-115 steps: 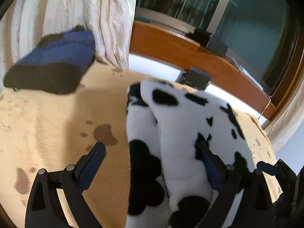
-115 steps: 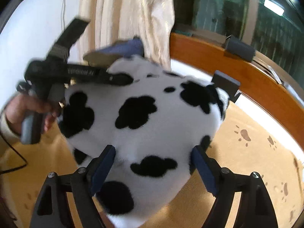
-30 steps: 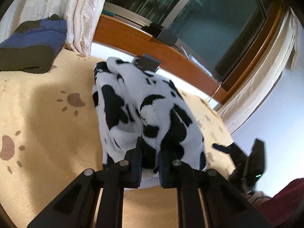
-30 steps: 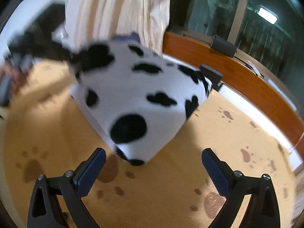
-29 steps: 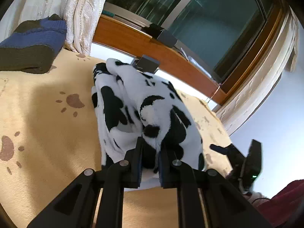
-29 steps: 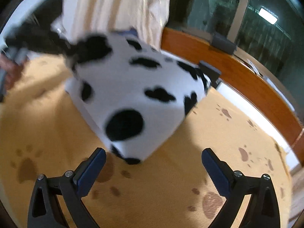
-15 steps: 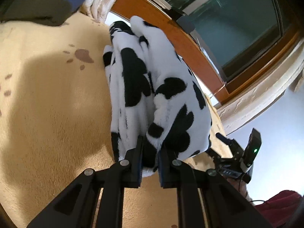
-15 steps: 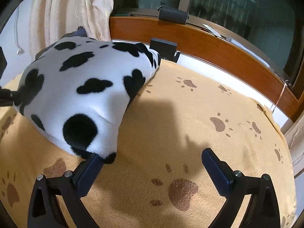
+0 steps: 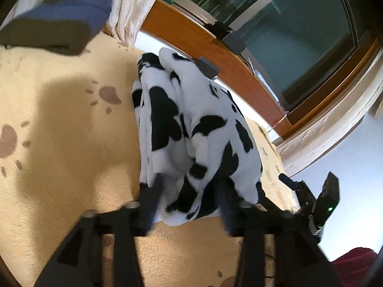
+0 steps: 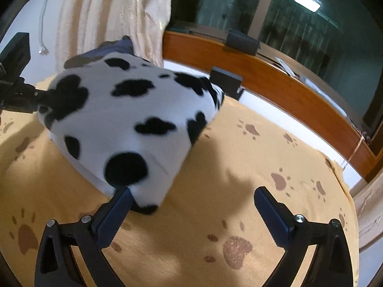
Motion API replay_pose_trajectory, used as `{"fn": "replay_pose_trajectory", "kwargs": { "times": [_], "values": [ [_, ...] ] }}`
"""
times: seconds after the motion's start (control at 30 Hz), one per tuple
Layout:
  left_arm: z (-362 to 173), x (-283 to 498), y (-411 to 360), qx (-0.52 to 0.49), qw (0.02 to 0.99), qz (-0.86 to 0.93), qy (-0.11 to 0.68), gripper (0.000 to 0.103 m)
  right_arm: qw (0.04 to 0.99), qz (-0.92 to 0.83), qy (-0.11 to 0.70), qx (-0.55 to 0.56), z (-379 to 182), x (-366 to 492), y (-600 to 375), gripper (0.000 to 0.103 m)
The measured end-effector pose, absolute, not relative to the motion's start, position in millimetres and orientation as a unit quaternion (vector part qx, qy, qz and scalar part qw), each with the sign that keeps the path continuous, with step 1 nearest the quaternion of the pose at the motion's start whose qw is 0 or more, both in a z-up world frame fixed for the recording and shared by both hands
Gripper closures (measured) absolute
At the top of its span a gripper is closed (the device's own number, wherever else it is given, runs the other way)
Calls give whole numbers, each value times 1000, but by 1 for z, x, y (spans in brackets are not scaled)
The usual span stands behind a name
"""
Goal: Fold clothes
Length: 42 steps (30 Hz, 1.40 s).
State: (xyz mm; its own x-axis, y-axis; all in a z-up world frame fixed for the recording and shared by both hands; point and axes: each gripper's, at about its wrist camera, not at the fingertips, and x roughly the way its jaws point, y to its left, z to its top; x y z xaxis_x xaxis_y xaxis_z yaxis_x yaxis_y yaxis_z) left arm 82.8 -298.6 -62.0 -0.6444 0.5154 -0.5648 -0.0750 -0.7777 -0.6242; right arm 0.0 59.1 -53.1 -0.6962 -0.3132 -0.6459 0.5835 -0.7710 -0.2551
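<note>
Since approx. a sec ago the left gripper (image 9: 189,198) has let go: its jaws were clamped on the near edge of the cow-print garment (image 9: 191,129) and are now opening, w/ that edge lying loose between the fingers, no pad pressing on it. Garment sits folded in a thick bundle on the tan paw-print blanket (image 9: 59,143), long axis running away from the left cam toward the wooden sill (image 9: 205,47). Right gripper (image 10: 194,203) is spread wide, nothing between the jaws; its left finger (image 10: 115,212) is just at the bundle's near corner, can't tell if touching. From the right cam the bundle (image 10: 134,119) looks flatter than a sec ago, resting on the blanket rather than lifted. Blue & dark folded pile (image 9: 55,28) lies well apart at the blanket's far left, beside the cream curtain (image 9: 134,7).
</note>
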Motion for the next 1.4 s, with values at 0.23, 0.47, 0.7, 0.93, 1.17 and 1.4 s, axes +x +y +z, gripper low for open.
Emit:
{"fn": "replay_pose_trajectory", "kwargs": {
  "times": [0.23, 0.47, 0.7, 0.93, 1.17, 1.4],
  "values": [
    [-87, 81, -307, -413, 148, 846, -304, 36, 268, -896, 206, 287, -42, -6, 48, 1],
    [-99, 82, -307, -420, 149, 837, -317, 36, 268, -898, 214, 275, -40, -14, 30, 1],
    [-105, 80, -306, -423, 149, 835, -317, 36, 266, -897, 212, 284, -46, -26, 20, 1],
    [-111, 80, -307, -425, 151, 834, -319, 36, 264, -889, 218, 304, -60, -34, 17, 1],
    [-110, 82, -315, -428, 152, 832, -317, 35, 275, -868, 230, 344, -84, -37, 21, 1],
    [-74, 95, -330, -410, 115, 858, -286, 28, 302, -855, 219, 360, -87, -35, 34, 1]
  ]
}}
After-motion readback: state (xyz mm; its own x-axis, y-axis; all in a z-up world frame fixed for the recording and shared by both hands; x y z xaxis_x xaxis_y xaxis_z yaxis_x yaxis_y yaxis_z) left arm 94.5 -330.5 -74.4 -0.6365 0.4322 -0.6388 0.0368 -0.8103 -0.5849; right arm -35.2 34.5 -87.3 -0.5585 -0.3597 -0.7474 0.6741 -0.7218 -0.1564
